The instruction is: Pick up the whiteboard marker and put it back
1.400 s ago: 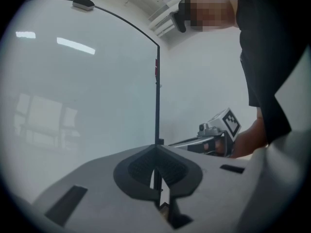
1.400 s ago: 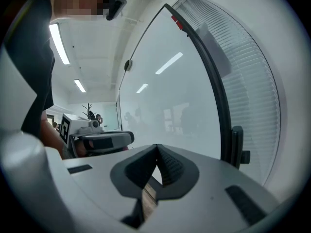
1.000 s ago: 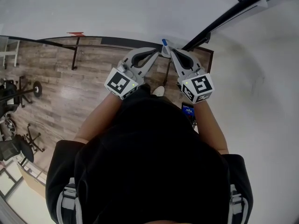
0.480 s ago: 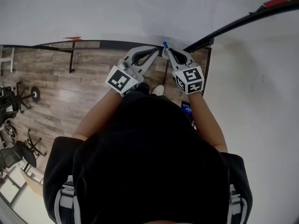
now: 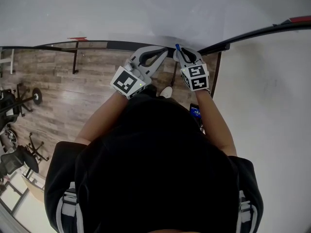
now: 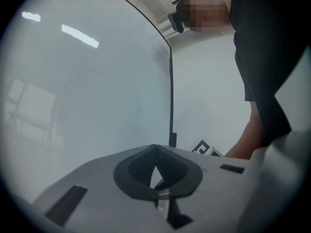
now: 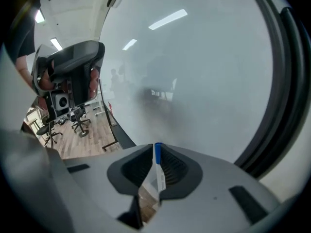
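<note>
Change since a second ago: right gripper has drawn in and risen toward the board, its marker-square cube now higher and nearer the left one; the left gripper has barely shifted.
Right jaws: closed narrow on the whiteboard marker — the pads pinch its white barrel from both sides, and the blue end pokes just past the tips.
Marker position: held off any surface, blue end pointing at the whiteboard near its lower edge; whether it touches the board I cannot tell.
Left jaws: tips pressed together with nothing between them, only a small gap showing behind the tips in the left gripper view.
Gripper spacing: the two sets of tips sit just beside each other in front of the board, left gripper angled in from the left, right gripper steeper.
Whiteboard: glossy, reflecting ceiling lights; a black frame runs along its edge at the right, also seen as a dark vertical strip from the left gripper.
Person: black shirt, bare forearms reaching forward to both grippers.
Surroundings: wood floor below the board, office chairs off to the left — well apart from the grippers.
</note>
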Tool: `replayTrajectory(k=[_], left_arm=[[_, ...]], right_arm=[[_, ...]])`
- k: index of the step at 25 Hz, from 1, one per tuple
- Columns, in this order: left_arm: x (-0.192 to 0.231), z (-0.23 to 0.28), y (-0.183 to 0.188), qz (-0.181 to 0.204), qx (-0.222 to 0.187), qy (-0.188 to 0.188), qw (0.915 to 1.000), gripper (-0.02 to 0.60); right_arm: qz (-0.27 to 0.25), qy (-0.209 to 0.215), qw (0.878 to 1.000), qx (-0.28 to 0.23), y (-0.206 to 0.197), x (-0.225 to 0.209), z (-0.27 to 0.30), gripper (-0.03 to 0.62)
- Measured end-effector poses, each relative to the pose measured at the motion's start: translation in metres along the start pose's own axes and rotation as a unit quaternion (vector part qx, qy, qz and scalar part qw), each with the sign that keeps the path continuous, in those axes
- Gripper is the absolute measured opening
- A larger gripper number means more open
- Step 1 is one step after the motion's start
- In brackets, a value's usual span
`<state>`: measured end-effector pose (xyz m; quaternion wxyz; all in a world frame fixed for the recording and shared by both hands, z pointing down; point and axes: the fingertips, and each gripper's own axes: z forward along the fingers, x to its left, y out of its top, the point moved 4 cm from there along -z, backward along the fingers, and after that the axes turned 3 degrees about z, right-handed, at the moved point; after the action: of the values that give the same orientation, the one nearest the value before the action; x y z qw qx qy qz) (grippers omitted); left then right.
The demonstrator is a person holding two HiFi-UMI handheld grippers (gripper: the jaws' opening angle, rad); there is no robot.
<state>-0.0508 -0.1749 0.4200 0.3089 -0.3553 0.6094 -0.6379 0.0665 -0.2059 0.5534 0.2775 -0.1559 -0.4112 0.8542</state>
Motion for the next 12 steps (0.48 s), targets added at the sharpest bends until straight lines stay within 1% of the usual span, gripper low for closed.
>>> replayTrajectory(k=[6, 8, 12], left_arm=[[0.004, -0.002, 0.0, 0.002, 0.011, 0.009, 0.9999, 0.003], [0.004, -0.003, -0.003, 0.001, 0.014, 0.008, 0.9999, 0.003], [0.006, -0.002, -0.002, 0.002, 0.005, 0.005, 1.0, 0.003]], right_arm=[[-0.012, -0.017, 0.999, 0.035, -0.011, -0.006, 0.013, 0.06], [-0.011, -0.015, 0.999, 0.038, -0.012, -0.007, 0.017, 0.061], [-0.015, -0.007, 0.999, 0.045, -0.013, -0.006, 0.024, 0.067]])
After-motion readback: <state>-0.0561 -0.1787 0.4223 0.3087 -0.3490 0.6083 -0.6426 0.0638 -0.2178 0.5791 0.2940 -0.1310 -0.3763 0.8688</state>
